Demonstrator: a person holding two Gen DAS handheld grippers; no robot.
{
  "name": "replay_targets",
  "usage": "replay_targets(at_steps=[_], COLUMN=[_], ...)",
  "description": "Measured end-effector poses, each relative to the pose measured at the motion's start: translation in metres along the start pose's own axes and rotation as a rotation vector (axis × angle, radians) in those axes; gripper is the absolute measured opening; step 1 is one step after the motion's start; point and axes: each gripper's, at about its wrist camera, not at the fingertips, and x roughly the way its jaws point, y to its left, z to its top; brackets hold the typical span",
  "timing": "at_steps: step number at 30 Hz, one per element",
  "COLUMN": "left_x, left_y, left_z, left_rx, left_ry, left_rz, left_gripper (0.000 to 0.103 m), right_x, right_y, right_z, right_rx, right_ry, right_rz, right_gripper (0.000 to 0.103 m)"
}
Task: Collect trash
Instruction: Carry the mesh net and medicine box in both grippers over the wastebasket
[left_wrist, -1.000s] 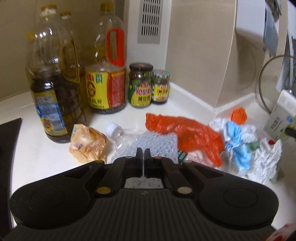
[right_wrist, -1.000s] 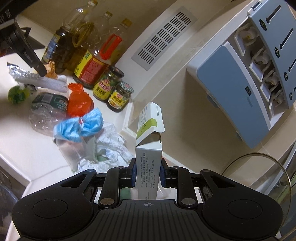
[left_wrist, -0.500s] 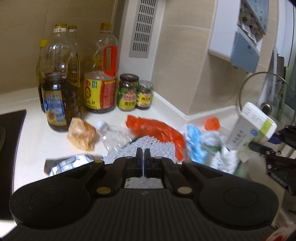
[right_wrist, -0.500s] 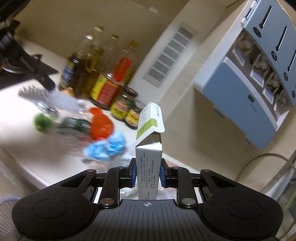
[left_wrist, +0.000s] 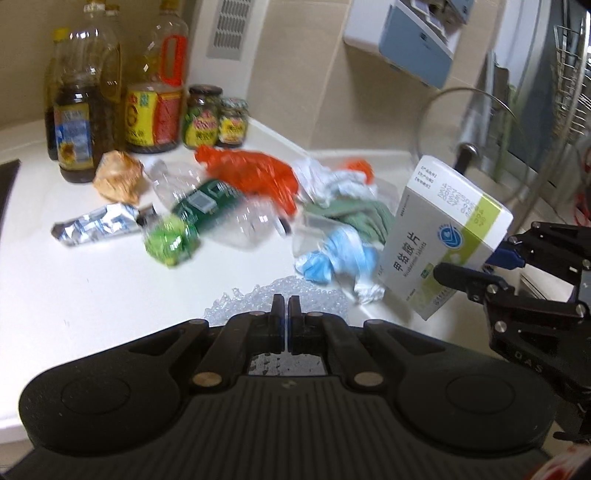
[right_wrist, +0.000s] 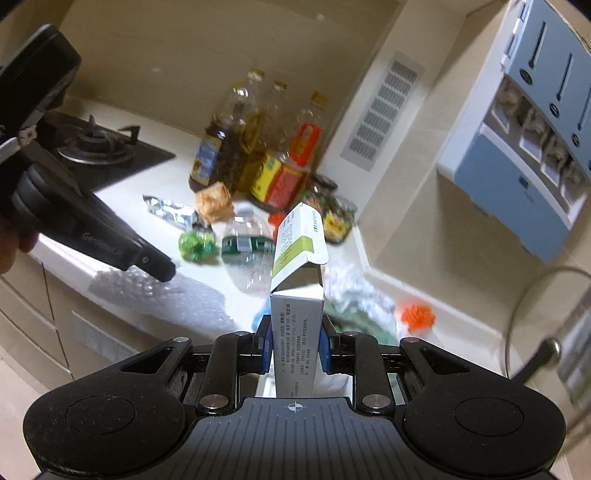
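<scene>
1. Your left gripper (left_wrist: 286, 306) has its jaws pinched right together on a sheet of bubble wrap (left_wrist: 258, 295); the sheet pokes out just past the tips and shows again underneath, thru the gap behind the fingers.
2. From the right wrist cam that same left gripper (right_wrist: 162, 267) sits up-left of your right tool, w/ the bubble wrap (right_wrist: 166, 299) hanging under its tip at the counter edge.
3. Your right gripper (right_wrist: 295, 347) is closed on a white-and-green pill box (right_wrist: 297, 325). Blue pads press both sides, box stands upright btwn them, top flap open and tilted back.
4. In the left cam the pill box (left_wrist: 443, 236) hangs off to the right of your left tool, clamped by the right gripper (left_wrist: 476, 266), tilted, clear of the counter.
5. Ahead of the left fingers, on the white counter (left_wrist: 74, 295): blue mask (left_wrist: 336, 254) closest, just right of centre; green cloth (left_wrist: 354, 218) and white tissue wad (left_wrist: 332, 177) beyond it.
6. Ahead-left: crushed clear bottle w/ green label (left_wrist: 218, 206), green crumpled wrapper (left_wrist: 170, 236) touching its near end, silver foil wrapper (left_wrist: 99, 225) further left, tan crumpled wrapper (left_wrist: 118, 177) behind that.
7. Orange plastic bag (left_wrist: 255, 173) lies behind the bottle, near the jars.
8. Far back-left: oil bottles (left_wrist: 155, 96) and two jars (left_wrist: 214, 118) against the wall.
9. Glass lid (left_wrist: 465, 140) leans ahead-right, beyond the box. Picture is a bit blurred, so fine detail is hard to read.
</scene>
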Motion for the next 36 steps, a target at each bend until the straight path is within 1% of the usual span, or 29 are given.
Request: replay_targets(at_steps=[6, 12, 26, 36], left_x=[-0.007, -0.011, -0.013, -0.001], left_y=[0.008, 0.018, 0.025, 0.020], left_z=[-0.018, -0.021, -0.037, -0.051], left_rx=[0.031, 0.038, 0.028, 0.026], left_ry=[0.030, 0.033, 0.075, 0.125], left_rz=[-0.055, -0.074, -0.057, -0.062], left_gripper=[0.000, 0.000, 0.000, 0.000], right_x=[-0.011, -0.014, -0.011, -0.004], right_y=[0.026, 0.044, 0.058, 0.067], right_z=[-0.011, -0.016, -0.018, -0.035], right_rx=[0.029, 0.057, 0.110, 0.163], right_ry=[0.062, 0.093, 0.101, 0.139], right_rz=[-0.058, -0.066, -0.005, 0.041], right_gripper=[0.025, 0.025, 0.025, 0.025])
